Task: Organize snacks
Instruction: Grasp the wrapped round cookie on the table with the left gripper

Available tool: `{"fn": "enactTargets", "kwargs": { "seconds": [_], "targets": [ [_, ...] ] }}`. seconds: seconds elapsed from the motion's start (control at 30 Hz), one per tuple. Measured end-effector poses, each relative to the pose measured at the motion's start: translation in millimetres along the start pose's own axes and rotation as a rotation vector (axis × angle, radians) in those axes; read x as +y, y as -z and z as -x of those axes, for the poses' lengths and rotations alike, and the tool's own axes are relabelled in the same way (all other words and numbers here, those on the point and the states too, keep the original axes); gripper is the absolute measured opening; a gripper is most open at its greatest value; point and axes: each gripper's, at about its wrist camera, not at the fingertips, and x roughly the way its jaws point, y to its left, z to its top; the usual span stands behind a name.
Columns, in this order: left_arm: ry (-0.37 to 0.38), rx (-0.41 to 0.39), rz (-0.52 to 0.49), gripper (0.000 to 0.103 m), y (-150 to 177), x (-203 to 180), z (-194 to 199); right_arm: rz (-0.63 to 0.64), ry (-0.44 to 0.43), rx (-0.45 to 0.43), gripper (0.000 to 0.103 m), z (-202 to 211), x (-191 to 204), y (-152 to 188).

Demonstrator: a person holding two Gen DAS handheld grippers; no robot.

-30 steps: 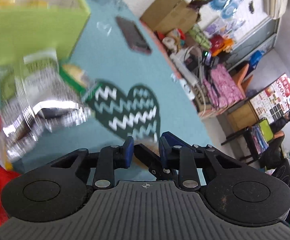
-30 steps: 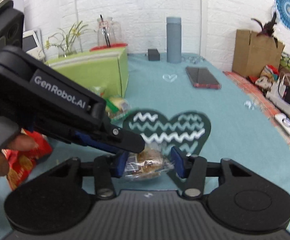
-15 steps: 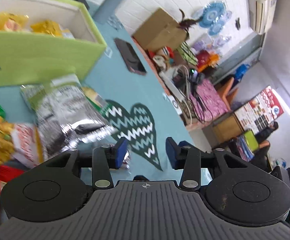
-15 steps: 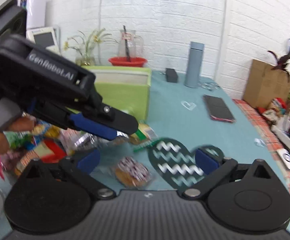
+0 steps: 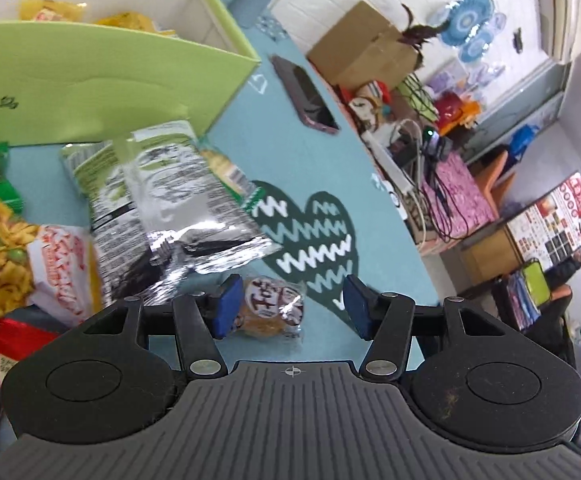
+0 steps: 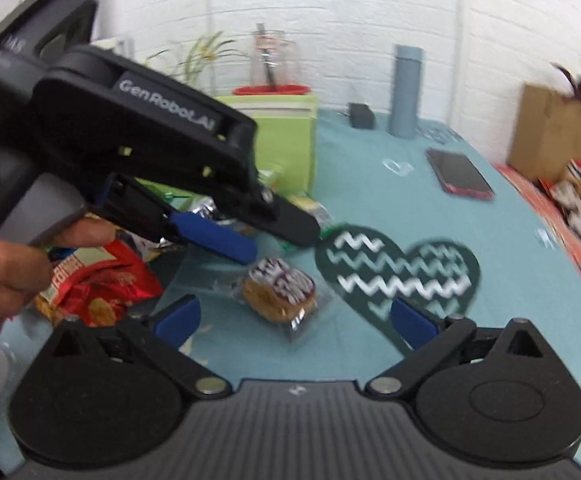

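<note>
A small wrapped pastry (image 5: 268, 307) (image 6: 280, 294) lies on the teal tablecloth beside a dark heart pattern. My left gripper (image 5: 290, 306) is open, hovering just above it with the pastry near its left finger; it also shows in the right wrist view (image 6: 274, 236). My right gripper (image 6: 294, 320) is open and empty, just in front of the pastry. A silver-green chip bag (image 5: 158, 200) lies against the green box (image 5: 90, 76), which holds yellow snack packs (image 5: 50, 10).
More snack bags lie at the left: a yellow-orange one (image 5: 6, 264) and a red one (image 6: 98, 280). A phone (image 5: 304, 96) (image 6: 460, 176), a grey bottle (image 6: 406, 92) and a cardboard box (image 5: 362, 48) stand farther off. The table edge runs along the right.
My right gripper opened and let the pastry drop onto the table, then drew back. My left gripper opened wider and came over the pastry.
</note>
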Motion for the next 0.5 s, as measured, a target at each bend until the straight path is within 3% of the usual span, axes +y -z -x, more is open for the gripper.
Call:
{"fn": "enactTargets", "kwargs": {
  "seconds": [0.1,0.23,0.37,0.5],
  "targets": [
    [0.007,-0.02,0.029,0.04,3,6,7,0.037,-0.072,-0.003,0.1,-21,-6,-11],
    [0.002,-0.035,0.039,0.045,5,11,14,0.035,-0.17,0.064,0.101,-36,0,-11],
    [0.001,-0.017,0.041,0.045,8,12,11,0.049,-0.175,0.034,0.1,-12,16,-4],
    [-0.01,-0.003,0.035,0.045,12,10,5,0.051,-0.064,0.022,0.098,-15,15,-8]
  ]
}}
